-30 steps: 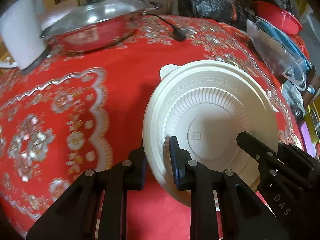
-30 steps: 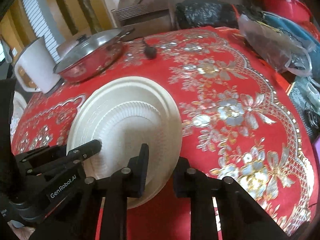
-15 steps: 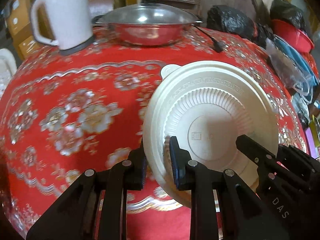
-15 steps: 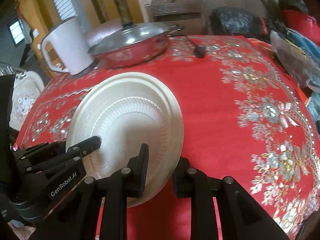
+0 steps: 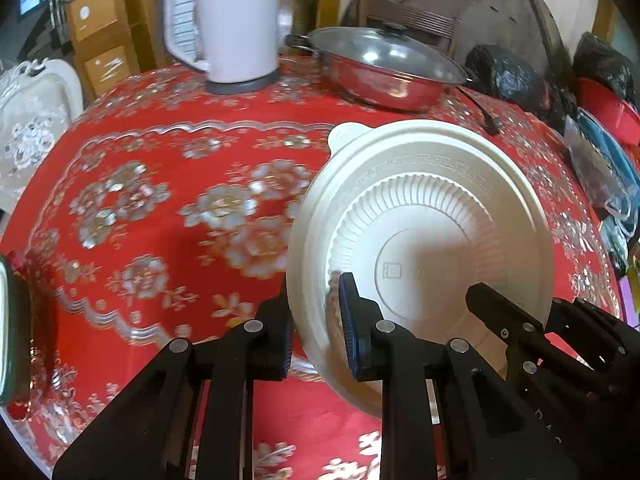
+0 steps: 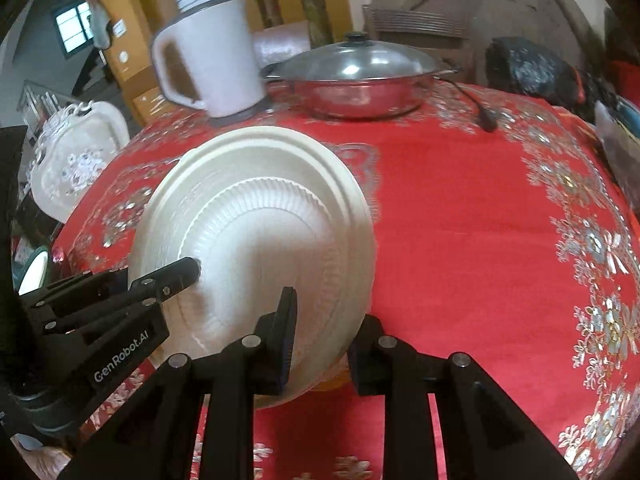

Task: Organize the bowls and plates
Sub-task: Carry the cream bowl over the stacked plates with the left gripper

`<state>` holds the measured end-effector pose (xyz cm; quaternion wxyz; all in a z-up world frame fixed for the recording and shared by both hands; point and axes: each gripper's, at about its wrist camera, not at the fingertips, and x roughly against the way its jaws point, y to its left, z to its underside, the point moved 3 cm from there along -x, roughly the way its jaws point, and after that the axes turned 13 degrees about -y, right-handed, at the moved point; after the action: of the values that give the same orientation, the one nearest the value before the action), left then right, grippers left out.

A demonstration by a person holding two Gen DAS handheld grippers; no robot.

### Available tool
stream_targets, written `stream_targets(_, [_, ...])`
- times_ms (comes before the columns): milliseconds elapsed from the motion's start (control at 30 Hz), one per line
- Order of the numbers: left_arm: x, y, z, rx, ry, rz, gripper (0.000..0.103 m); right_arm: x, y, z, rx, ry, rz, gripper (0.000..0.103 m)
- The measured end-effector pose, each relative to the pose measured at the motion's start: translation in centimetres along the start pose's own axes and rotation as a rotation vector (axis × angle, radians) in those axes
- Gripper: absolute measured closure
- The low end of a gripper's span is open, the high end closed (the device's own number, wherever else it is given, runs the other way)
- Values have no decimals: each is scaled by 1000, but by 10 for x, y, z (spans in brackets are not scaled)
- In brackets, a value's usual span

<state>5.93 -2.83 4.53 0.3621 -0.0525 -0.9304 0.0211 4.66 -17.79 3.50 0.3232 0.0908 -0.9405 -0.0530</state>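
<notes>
The plate (image 5: 432, 208) now hangs nearer the kettle (image 5: 236, 20), the right gripper's (image 6: 320, 336) jaws having just been opening.

L gripper (image 5: 316, 332): matte black linkage arms, angular, w/ round silver pivot pins along each finger; inner pads ribbed, dark blue. White strip visible between the arms near the base.

R gripper (image 6: 322, 340): same build, black arms, silver pins, blue-edged ribbed pad on one finger.

Markings, taking the R gripper as landmark: in its own view, on the L gripper's body to its left, white "GenRobot.AI". In left-wrist view, its body shows faint letters, partly cut off.
</notes>
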Motion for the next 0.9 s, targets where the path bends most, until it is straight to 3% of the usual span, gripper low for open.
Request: stream_targets(900, [37,99,10,77,-30,-85,83,-10,107,6,141,28,-67,77])
